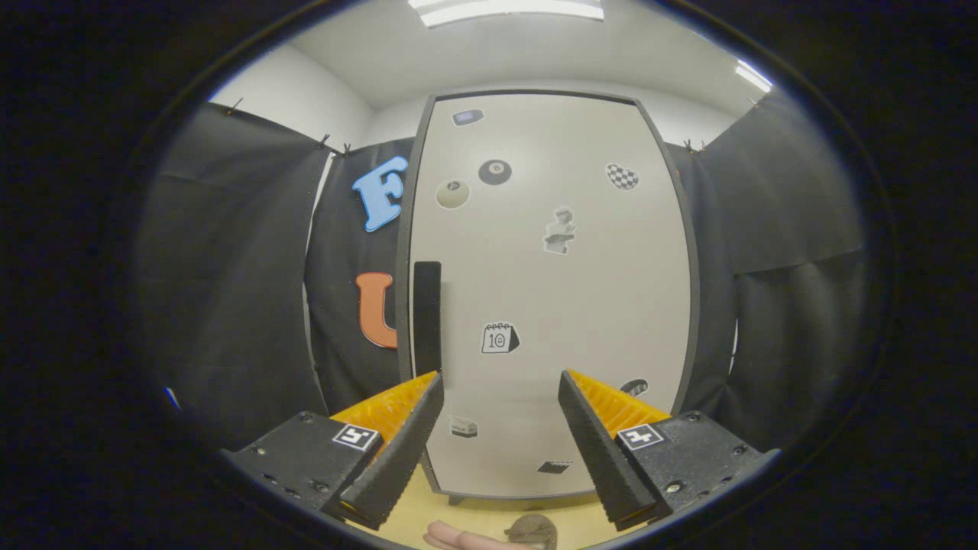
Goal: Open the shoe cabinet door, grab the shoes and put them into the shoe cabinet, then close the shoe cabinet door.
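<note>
Gripper (pixel 500 382): held up facing the shoe cabinet, fingers spread wide with nothing between them; the gap frames the lower middle of the door.
Left finger tip: overlaps the bottom end of the door handle in the view; whether it touches cannot be told.
Shoe cabinet (pixel 691 252): tall, upright, dark-framed, standing straight ahead of the fingers against the black cloth booth walls.
Cabinet door (pixel 535 290): shut, pale and flat, covering the whole front of the cabinet.
Door handle (pixel 427 317): dark upright bar on the door's left edge, about halfway up, just above the left finger.
Stickers (pixel 500 338): scattered over the door; two billiard balls and a checkered shape near the top, a small bust figure in the middle, a calendar above the gap between the fingers, a few smaller ones lower down.
Floor (pixel 474 516): yellowish-tan surface under the cabinet's feet, below the fingers.
Shoes (pixel 489 535): a pinkish shape and a greyish-brown shape lie on the floor below the fingers, in front of the cabinet; partly cut off, so details cannot be made out.
Ceiling lights (pixel 504 9): bright panels above the cabinet.
</note>
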### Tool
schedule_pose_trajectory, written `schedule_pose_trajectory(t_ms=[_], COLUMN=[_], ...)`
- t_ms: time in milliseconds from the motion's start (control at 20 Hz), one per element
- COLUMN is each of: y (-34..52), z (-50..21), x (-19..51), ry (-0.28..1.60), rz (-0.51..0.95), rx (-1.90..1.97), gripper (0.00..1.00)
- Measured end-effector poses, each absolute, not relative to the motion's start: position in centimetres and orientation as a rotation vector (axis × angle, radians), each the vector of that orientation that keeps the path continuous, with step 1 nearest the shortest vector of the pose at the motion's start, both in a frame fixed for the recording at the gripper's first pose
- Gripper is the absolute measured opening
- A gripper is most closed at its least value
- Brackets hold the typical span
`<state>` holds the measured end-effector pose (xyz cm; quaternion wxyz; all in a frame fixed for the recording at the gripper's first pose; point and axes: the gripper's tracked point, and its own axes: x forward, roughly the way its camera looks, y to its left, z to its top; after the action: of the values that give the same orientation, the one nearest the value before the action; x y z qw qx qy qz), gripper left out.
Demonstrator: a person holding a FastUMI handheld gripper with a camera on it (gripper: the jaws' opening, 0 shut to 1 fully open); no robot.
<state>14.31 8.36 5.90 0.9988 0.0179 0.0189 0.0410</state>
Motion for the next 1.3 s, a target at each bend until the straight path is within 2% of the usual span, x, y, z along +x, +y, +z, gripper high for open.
schedule_pose_trajectory(t_ms=[650,950,1050,1150,1250,1300], y=[16.9,17.7,17.2,16.1,16.0,16.0], z=[5.5,5.2,5.1,5.2,5.1,5.0], x=[24.8,25.6,25.9,26.0,26.0,26.1], ry=[0.109,0.141,0.145,0.144,0.155,0.168], rz=[0.229,0.132,0.078,0.031,0.05,0.071], rx=[0.044,-0.036,-0.064,-0.067,-0.043,-0.037], gripper=[0.98,0.96,0.82,0.63,0.4,0.37])
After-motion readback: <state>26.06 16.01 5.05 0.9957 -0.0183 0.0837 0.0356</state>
